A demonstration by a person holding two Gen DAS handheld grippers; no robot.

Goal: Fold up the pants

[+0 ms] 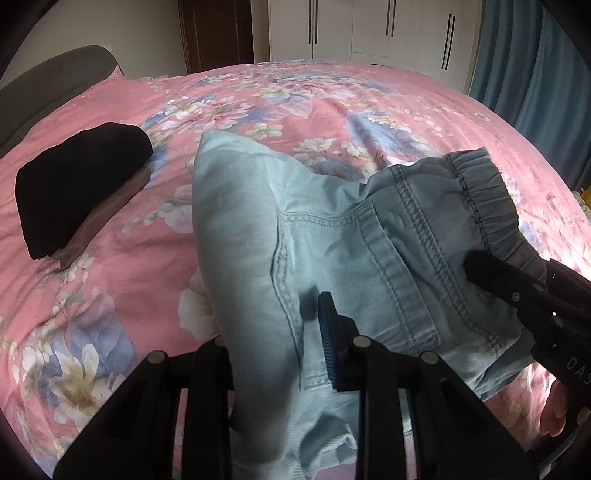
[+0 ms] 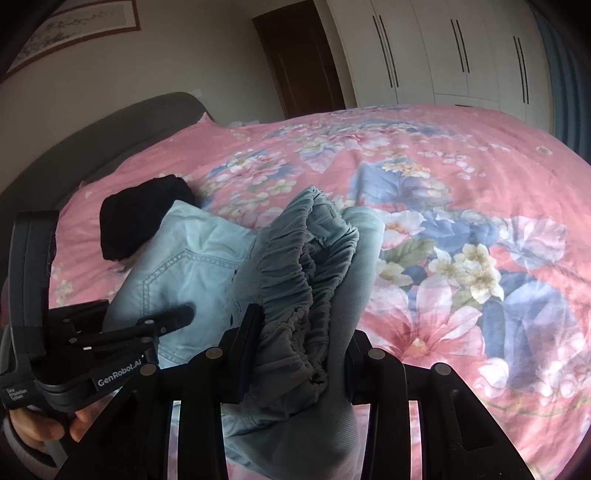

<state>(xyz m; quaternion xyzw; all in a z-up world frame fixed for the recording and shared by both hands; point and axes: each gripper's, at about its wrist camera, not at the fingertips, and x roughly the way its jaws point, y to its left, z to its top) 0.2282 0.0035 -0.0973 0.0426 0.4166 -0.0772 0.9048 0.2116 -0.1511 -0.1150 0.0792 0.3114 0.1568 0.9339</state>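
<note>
Light blue denim pants with an elastic waistband are held up over the bed. My left gripper is shut on the pants fabric near the back pocket; its left finger is hidden behind the cloth. My right gripper is shut on the bunched waistband. The right gripper also shows in the left wrist view, at the waistband. The left gripper shows in the right wrist view, against the pants.
A pink floral bedspread covers the bed. A folded black garment lies on a brown one at the left, also seen in the right wrist view. A grey headboard, white wardrobes and a blue curtain lie beyond.
</note>
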